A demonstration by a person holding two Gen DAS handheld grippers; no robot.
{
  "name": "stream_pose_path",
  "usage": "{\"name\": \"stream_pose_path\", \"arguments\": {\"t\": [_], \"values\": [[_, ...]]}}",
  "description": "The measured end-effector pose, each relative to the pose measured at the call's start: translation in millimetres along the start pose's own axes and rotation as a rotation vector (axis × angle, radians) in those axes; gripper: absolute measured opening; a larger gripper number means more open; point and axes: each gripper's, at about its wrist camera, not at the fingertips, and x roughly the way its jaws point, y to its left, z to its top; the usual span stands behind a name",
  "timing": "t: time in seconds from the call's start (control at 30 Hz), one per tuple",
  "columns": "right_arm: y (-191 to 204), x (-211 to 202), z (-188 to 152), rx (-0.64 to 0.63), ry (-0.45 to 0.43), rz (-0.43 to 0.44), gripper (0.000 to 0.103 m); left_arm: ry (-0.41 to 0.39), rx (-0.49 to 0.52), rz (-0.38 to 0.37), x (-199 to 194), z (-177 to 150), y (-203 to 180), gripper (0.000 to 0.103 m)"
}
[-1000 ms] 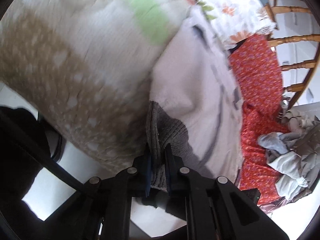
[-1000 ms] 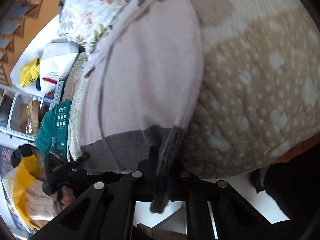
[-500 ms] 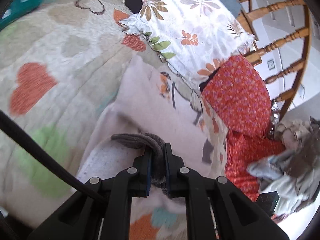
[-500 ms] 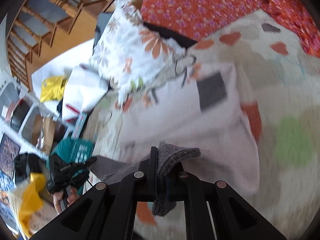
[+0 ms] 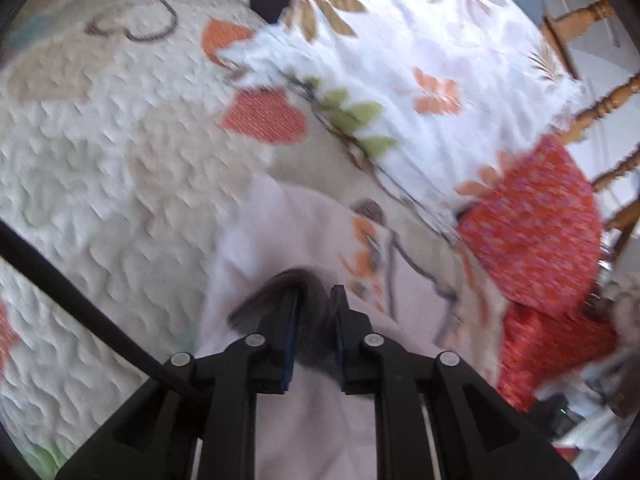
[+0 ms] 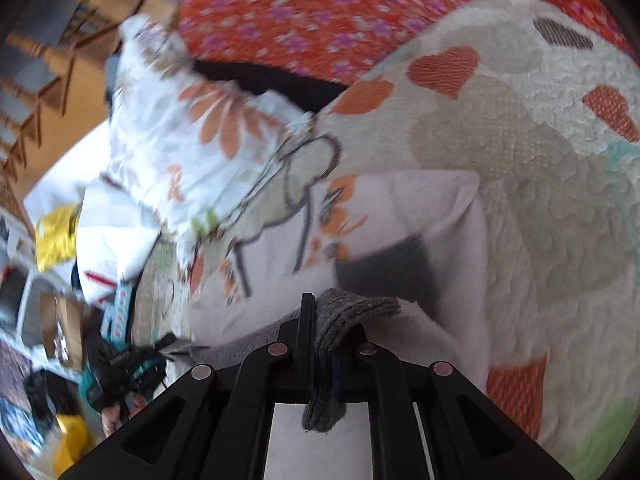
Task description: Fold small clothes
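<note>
The pale sweater [image 5: 304, 240] is spread on the quilt [image 5: 100, 160]; its grey hem [image 6: 352, 312] is clamped by 2 grippers – left gripper [image 5: 313, 300], right gripper [image 6: 320, 312] – with the body lying ahead toward the floral pillow [image 5: 400, 80].

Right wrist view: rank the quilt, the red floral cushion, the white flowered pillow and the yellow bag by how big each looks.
1. quilt
2. red floral cushion
3. white flowered pillow, close to the cushion in visible area, so that order is unsure
4. yellow bag, farther off, so it may only look small
</note>
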Motion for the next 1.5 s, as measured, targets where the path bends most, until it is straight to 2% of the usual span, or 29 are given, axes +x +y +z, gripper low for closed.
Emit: {"name": "stream_pose_path", "arguments": {"t": [0.03,0.07,0.13,0.17,0.23,0.27,0.43,0.6,0.8,1.0,1.13,1.17,1.2,1.23,1.33,1.4,1.43,1.5], "values": [[-4.8,3.4,4.4,0.014,-0.004,0.001,0.009,-0.008,-0.011,0.001,-0.1,1.6,1.7,0.031],[-8.1,6.1,8.6,0.020,-0.007,0.002,0.010,-0.006,-0.023,-0.009,-0.8,2.3,3.0,0.036],[-7.0,7.7,13.4,-0.008,-0.020,-0.033,0.020,-0.010,-0.039,-0.029,-4.2,3.2,3.3,0.050],[-3.9,6.0,14.7,-0.033,-0.036,-0.058,0.024,-0.016,-0.031,-0.029,-6.7,3.3,2.2,0.051],[-0.2,1.8,15.5,-0.052,-0.056,-0.073,0.043,-0.030,-0.007,-0.010,-12.8,1.8,-0.4,0.054],[1.9,-2.8,15.6,-0.060,-0.072,-0.085,0.044,-0.032,0.000,0.001,-15.4,0.4,-0.8,0.055],[7.5,-23.9,13.1,-0.087,-0.122,-0.117,0.044,-0.021,0.005,0.012,-23.0,-8.1,2.4,0.056],[12.4,-33.5,5.4,-0.097,-0.147,-0.139,0.044,0.006,0.031,0.054,-27.2,-18.5,7.2,0.056],[21.6,-11.0,-3.6,-0.147,-0.073,-0.147,0.044,0.064,0.079,0.079,-29.9,-26.7,9.0,0.056],[21.7,3.9,-11.5,-0.167,-0.016,-0.177,0.044,0.135,0.225,0.141,-33.0,-37.7,11.8,0.056],[21.0,4.1,-14.3,-0.171,-0.006,-0.186,0.044,0.233,0.358,0.169,-29.8,-56.6,15.4,0.056],[20.8,4.4,-15.1,-0.170,-0.003,-0.188,0.044,0.257,0.388,0.191,-27.2,-61.8,16.6,0.054],[20.8,4.8,-15.9,-0.168,0.001,-0.190,0.044,0.284,0.427,0.222,-23.9,-68.3,19.0,0.040],[21.0,5.3,-16.4,-0.168,0.003,-0.191,0.044,0.286,0.450,0.237,-23.5,-70.8,20.3,0.021],[21.6,6.6,-18.3,-0.173,0.006,-0.200,0.044,0.274,0.469,0.236,-27.5,-70.3,22.5,0.008],[21.5,7.0,-18.8,-0.173,0.007,-0.204,0.044,0.241,0.480,0.267,-30.7,-67.4,21.1,0.005],[21.1,7.0,-18.6,-0.172,0.007,-0.205,0.044,0.212,0.494,0.312,-32.7,-65.6,19.2,0.000],[20.3,5.0,-19.2,-0.168,0.006,-0.207,0.044,0.122,0.557,0.453,-37.8,-62.1,15.1,0.000]]}}
